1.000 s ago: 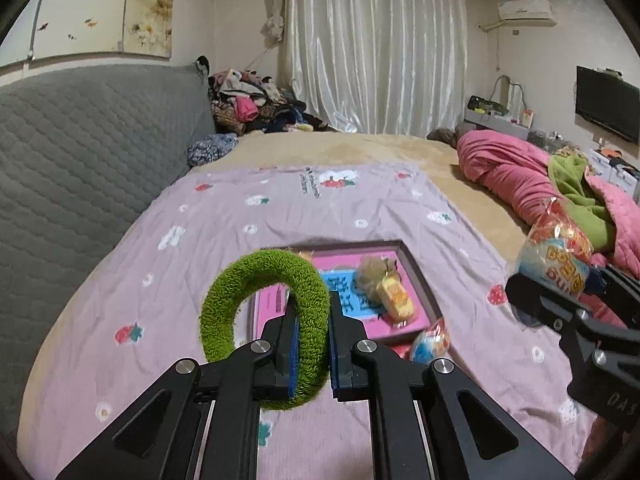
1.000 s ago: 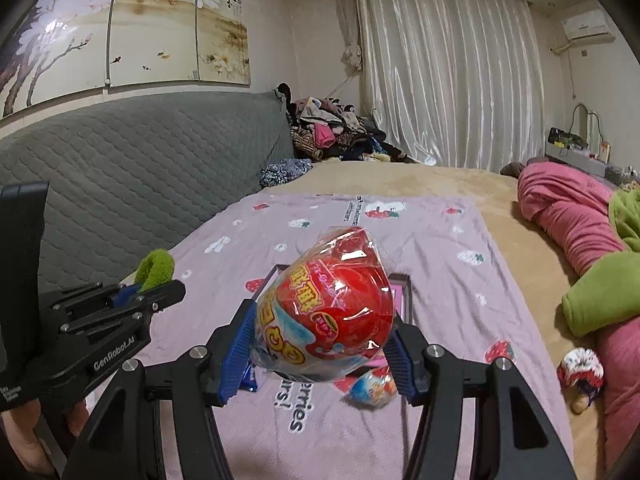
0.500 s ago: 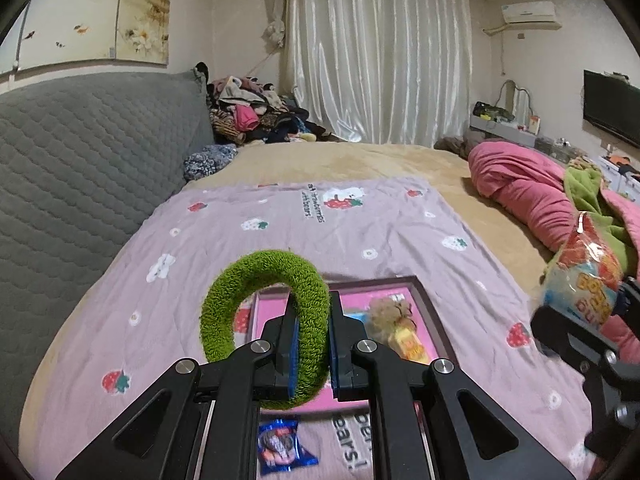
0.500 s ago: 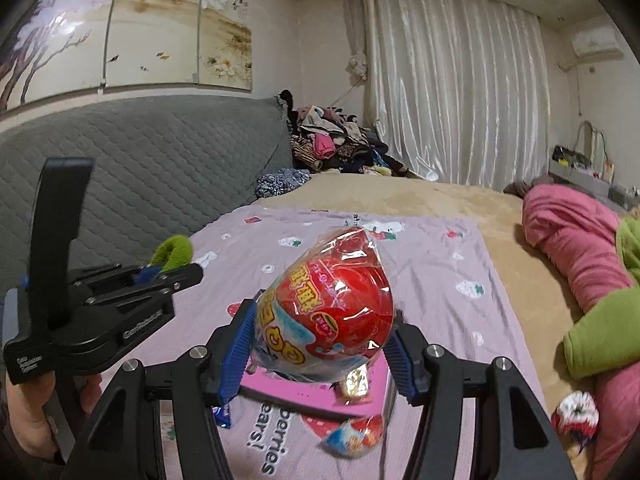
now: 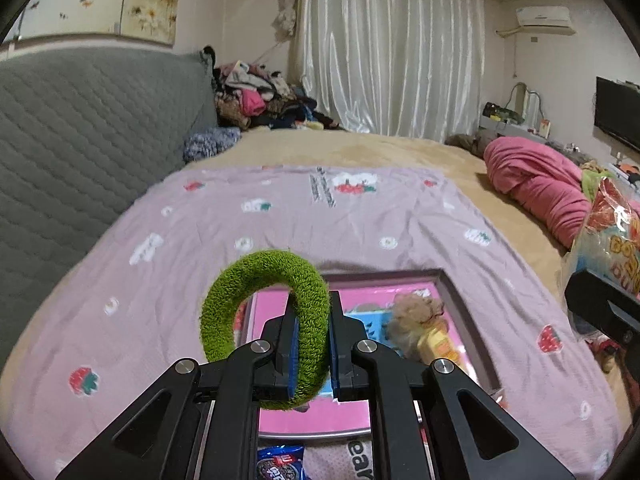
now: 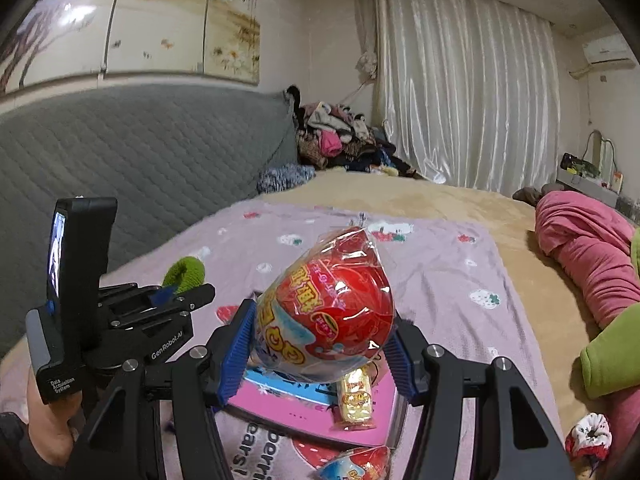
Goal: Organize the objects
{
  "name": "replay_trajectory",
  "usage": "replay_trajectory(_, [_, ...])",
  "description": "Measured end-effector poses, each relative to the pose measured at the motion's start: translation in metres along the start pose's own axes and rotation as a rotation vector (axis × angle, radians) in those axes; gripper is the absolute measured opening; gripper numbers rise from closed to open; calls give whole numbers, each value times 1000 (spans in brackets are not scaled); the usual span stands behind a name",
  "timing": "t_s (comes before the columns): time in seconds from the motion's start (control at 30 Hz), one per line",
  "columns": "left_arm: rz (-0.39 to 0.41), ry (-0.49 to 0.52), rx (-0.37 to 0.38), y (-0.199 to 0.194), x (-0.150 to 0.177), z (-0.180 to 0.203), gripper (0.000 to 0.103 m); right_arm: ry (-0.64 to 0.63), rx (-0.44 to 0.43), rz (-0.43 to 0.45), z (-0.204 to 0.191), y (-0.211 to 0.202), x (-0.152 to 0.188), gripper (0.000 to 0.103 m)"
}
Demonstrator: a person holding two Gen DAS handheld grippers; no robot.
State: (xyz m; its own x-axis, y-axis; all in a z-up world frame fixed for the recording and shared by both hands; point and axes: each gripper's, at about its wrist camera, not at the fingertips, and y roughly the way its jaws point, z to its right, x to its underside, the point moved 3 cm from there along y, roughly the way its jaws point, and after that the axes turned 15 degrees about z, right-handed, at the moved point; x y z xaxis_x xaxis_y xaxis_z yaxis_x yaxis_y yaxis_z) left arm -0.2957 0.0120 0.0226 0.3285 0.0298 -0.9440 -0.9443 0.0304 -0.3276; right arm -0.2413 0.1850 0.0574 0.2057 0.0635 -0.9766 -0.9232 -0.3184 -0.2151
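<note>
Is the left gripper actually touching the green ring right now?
Touching. The left wrist view shows the left gripper with both blue pads pressed against the green ring, pinching its right side with no gap.

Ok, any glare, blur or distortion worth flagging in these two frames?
Left wrist view: strong fisheye bending with dark corners; green ring sharp, snack bag cut off at the right edge. Right wrist view: glare on the egg toy wrapper; headboard curves.

The left gripper (image 6: 176, 294) is showing "GenRobot.AI" on its black side and a small "Data Acquisition System" label on its handle. The purple blanket (image 6: 440, 280) is displaying partial print, "berri" and "ears!". Lettering on the red wrapped toy egg (image 6: 324, 312) is staying unreadable.
</note>
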Motion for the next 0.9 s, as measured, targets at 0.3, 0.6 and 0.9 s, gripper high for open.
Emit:
replay_trajectory(0.3, [-90, -63, 13, 47, 56, -18, 11, -43, -16, -107, -16, 49, 45, 60])
replay_trajectory(0.6, [-122, -36, 30, 66, 85, -24, 11, -4, -25, -138, -22, 80, 76, 60])
replay_trajectory(0.9, [-166, -42, 24, 78, 99, -39, 11, -13, -31, -191, -23, 105, 118, 60])
